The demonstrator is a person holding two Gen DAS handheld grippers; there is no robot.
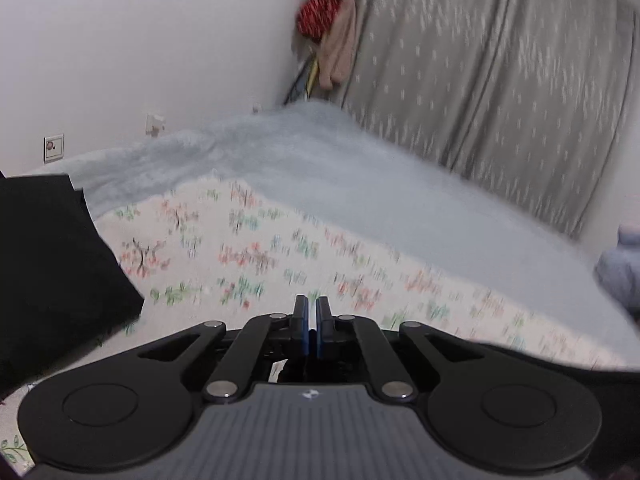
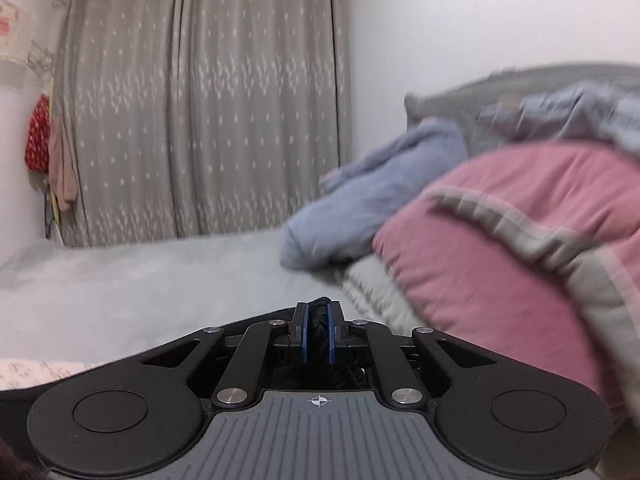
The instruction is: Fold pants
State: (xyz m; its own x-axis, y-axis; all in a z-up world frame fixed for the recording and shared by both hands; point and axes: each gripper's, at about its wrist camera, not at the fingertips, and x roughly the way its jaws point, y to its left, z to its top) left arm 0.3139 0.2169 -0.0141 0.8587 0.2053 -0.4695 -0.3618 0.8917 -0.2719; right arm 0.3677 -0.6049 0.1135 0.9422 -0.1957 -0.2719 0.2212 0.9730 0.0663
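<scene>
The black pants show as a dark panel at the left of the left wrist view, over the floral sheet. My left gripper has its jaws nearly together with a thin gap and nothing visible between them. My right gripper is shut on a bunched fold of the black pants, held above the bed. More black cloth trails under that gripper at the lower left.
A grey-blue blanket covers the far part of the bed. A pink pillow and a blue bundle lie at the right. Grey curtains hang behind. Red and tan items hang in the corner.
</scene>
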